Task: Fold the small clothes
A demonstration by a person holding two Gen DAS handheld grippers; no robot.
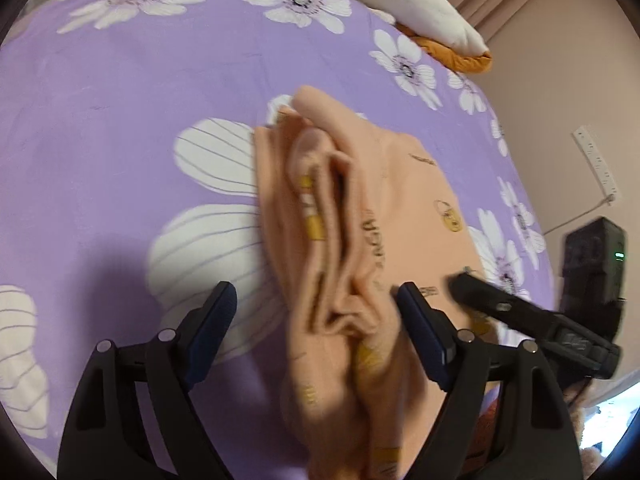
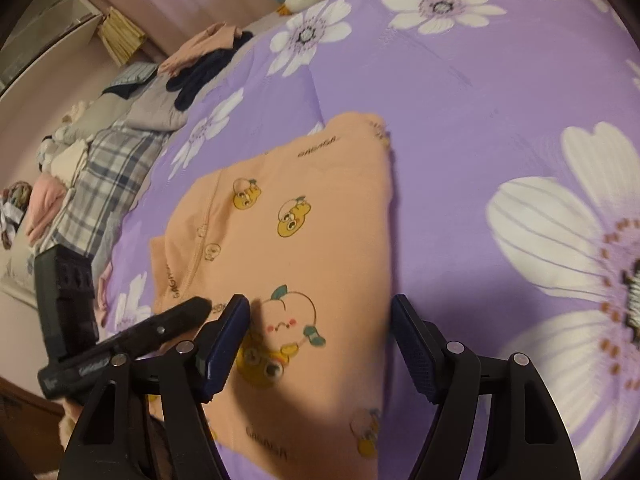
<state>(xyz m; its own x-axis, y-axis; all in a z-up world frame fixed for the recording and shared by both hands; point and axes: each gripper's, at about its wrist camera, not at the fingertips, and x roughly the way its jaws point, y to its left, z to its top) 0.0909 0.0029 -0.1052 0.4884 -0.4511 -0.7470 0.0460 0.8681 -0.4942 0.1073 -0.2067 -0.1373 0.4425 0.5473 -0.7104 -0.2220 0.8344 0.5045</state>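
Note:
A peach garment (image 1: 384, 208) printed with small yellow cartoon figures lies on a purple flowered bedspread (image 1: 120, 100). In the left wrist view its left part is bunched into upright folds, blurred, between the fingers of my left gripper (image 1: 316, 306). The jaws stand wide and the left pad is clear of the cloth. My right gripper (image 1: 464, 282) reaches onto the garment's near right part. In the right wrist view the garment (image 2: 304, 184) lies flat and folded. My right gripper (image 2: 320, 314) hovers open over its near end, and my left gripper (image 2: 200, 306) comes in from the left.
A white and orange plush (image 1: 432, 12) lies at the bed's far right edge. A pile of other clothes (image 2: 132, 120) and a plaid cloth (image 2: 108, 184) lie along the bed's left side. A power strip (image 1: 596, 164) hangs on the wall.

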